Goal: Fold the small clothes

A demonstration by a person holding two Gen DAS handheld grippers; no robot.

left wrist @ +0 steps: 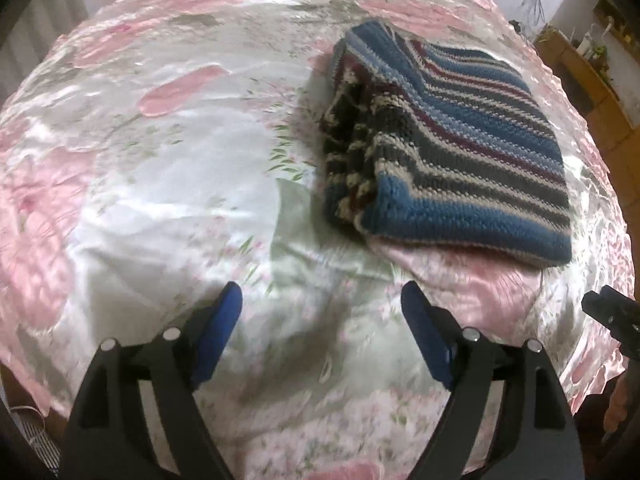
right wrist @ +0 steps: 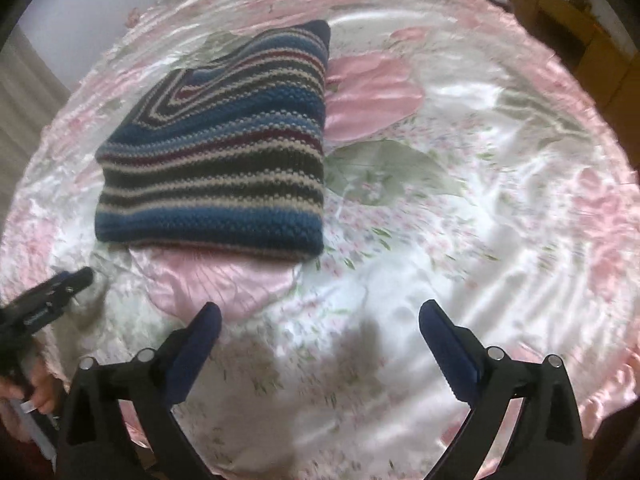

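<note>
On the left side of the left wrist view, the shiny pink and white tablecloth (left wrist: 160, 168) is bare, so there is lots of open room. The cloth's edge curves down the far left of the frame, and a wall shows past it. At the bottom, the left gripper (left wrist: 320, 308) has its two blue pads spread wide apart, with nothing between them. It hangs just over the cloth, near the bottom edge of the table. To the right of the middle lies the folded striped sweater (left wrist: 452, 152). It is blue, grey, cream and dark red. It lies flat and no gripper touches it. Its open, layered edge faces left, toward the bare cloth, and its neat blue border faces the bottom of the frame. Its long side runs from the upper middle down toward the lower right, and the stripes run that way too. At the far right edge, the black tip of the right gripper (left wrist: 612, 316) pokes in, with part of a hand below it.

In the right wrist view, the left gripper shows at the far left edge, held by a hand (right wrist: 38, 388). The sweater sits in the upper left of the frame. Right of it, the cloth is wide and bare all the way to its wavy pink edge. At the bottom, the right gripper's blue pads (right wrist: 448, 344) stand wide apart and hold nothing.
</note>
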